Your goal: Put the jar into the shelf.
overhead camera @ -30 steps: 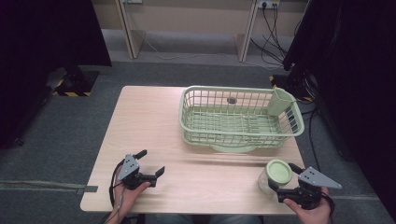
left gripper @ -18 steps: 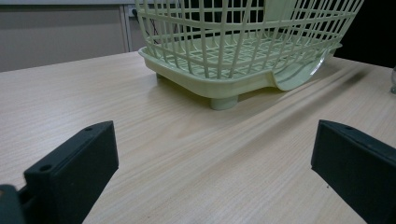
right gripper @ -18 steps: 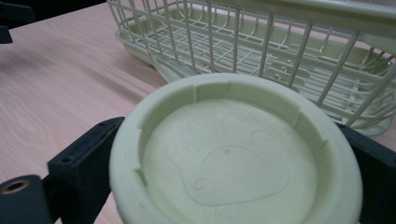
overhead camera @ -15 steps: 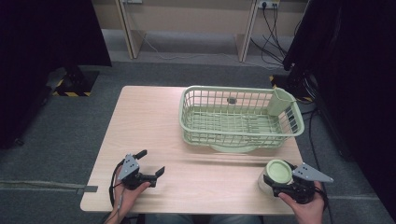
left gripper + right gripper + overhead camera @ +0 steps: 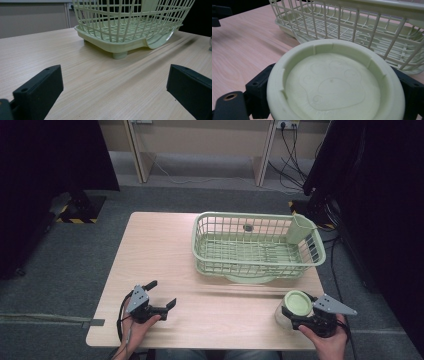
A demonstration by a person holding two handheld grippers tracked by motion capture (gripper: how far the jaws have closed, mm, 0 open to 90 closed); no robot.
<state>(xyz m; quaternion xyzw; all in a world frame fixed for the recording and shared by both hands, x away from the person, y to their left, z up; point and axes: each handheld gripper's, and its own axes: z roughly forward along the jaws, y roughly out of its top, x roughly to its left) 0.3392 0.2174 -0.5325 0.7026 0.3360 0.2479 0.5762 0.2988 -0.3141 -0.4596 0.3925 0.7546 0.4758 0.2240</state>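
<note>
Jar (image 5: 292, 308) — between right hand-held gripper (image 5: 305, 316) jaws

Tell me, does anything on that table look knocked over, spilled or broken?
Nothing stands out. The green basket sits upright on the table, and the lidded jar stands upright between the right gripper's jaws. No spills or damage visible.

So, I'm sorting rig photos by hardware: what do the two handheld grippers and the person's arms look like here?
Both are black handheld units with blocky, flat-faced black jaws showing small round holes. The left gripper has a small grey plate on top and a black cable trailing back past the wrist. The right gripper carries a larger grey three-cornered plate with tiny dark holes. The forearms that show are bare, with no sleeves or gloves.
</note>
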